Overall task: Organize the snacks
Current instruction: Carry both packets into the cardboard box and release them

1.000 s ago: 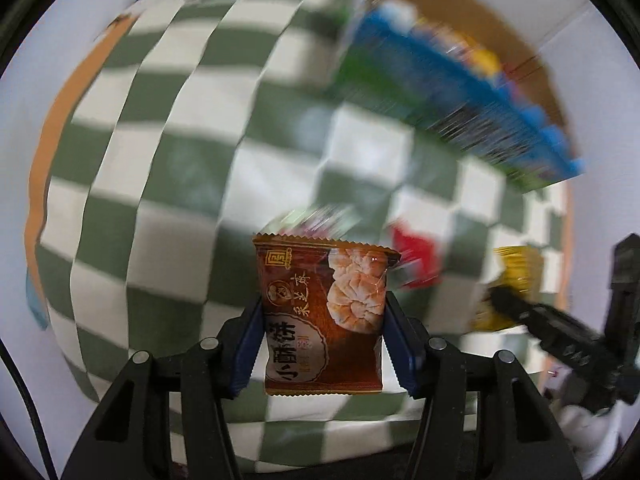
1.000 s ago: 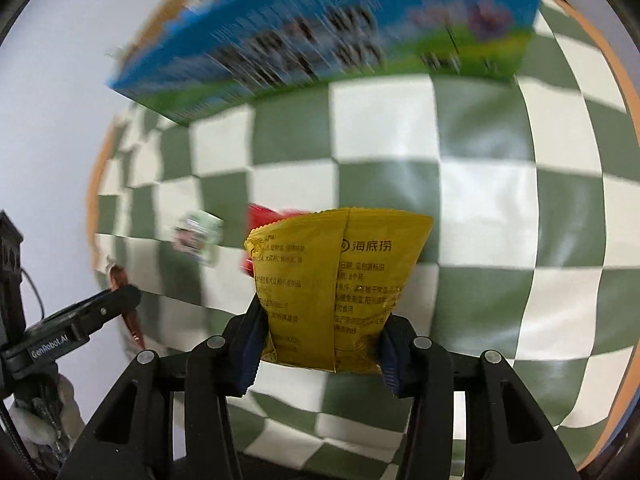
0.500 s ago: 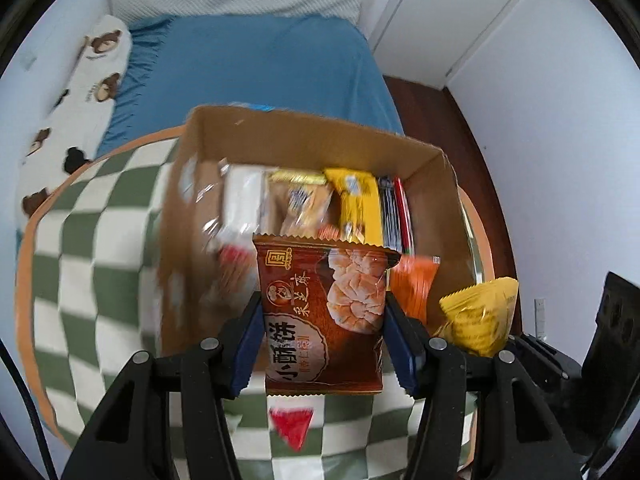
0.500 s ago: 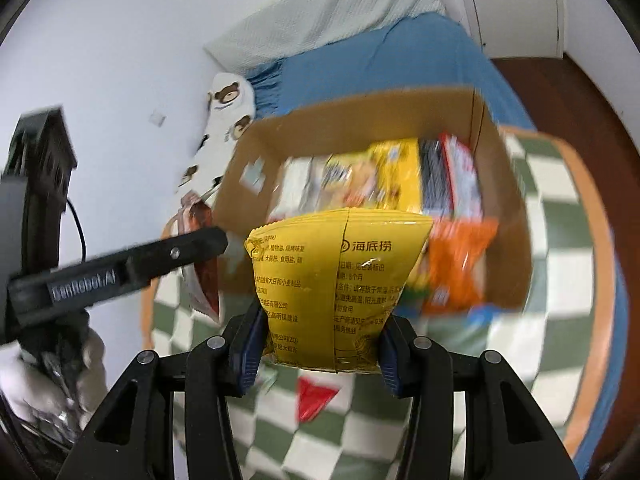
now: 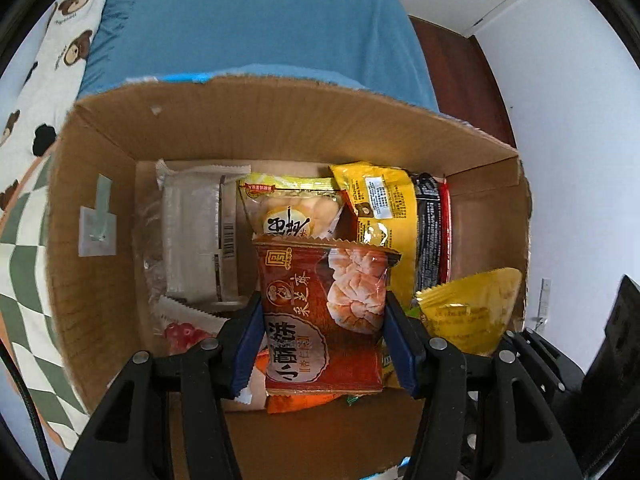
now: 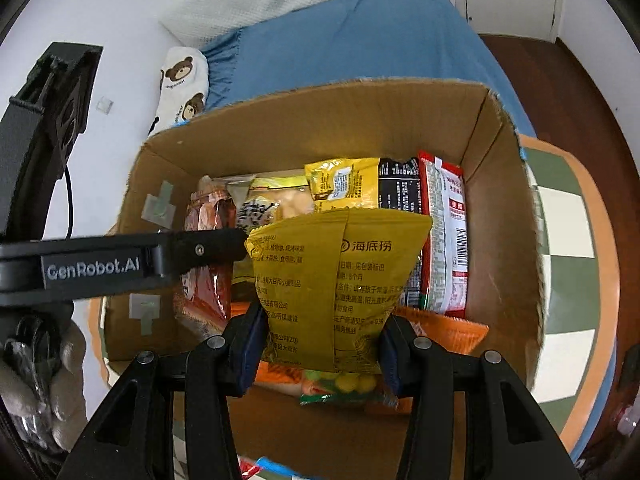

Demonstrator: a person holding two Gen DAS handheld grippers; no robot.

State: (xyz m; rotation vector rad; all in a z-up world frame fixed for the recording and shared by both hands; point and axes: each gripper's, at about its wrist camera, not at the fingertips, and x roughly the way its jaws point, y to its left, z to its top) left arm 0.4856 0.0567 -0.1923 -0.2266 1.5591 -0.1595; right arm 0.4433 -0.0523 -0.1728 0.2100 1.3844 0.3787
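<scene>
My left gripper (image 5: 322, 340) is shut on a brown pastry packet (image 5: 324, 316), held upright above the open cardboard box (image 5: 260, 120). My right gripper (image 6: 320, 344) is shut on a yellow snack bag (image 6: 332, 280), also over the box (image 6: 320, 120). In the left wrist view the yellow bag (image 5: 468, 312) shows at the right. In the right wrist view the left gripper's arm (image 6: 120, 264) crosses from the left with the brown packet (image 6: 208, 260) hanging below it. Several packets stand in a row inside the box.
Inside the box stand a clear wrapped pack (image 5: 196, 236), a yellow bun packet (image 5: 292, 208), a yellow pouch (image 5: 380, 208) and red-black noodle packs (image 6: 444, 240). The box sits on a round table with a green-white checked cloth (image 6: 564, 240). A blue bed (image 5: 248, 20) lies behind.
Both grippers, with their packets still in them, moved from above the checked cloth to over the open box. The box now fills both views.
</scene>
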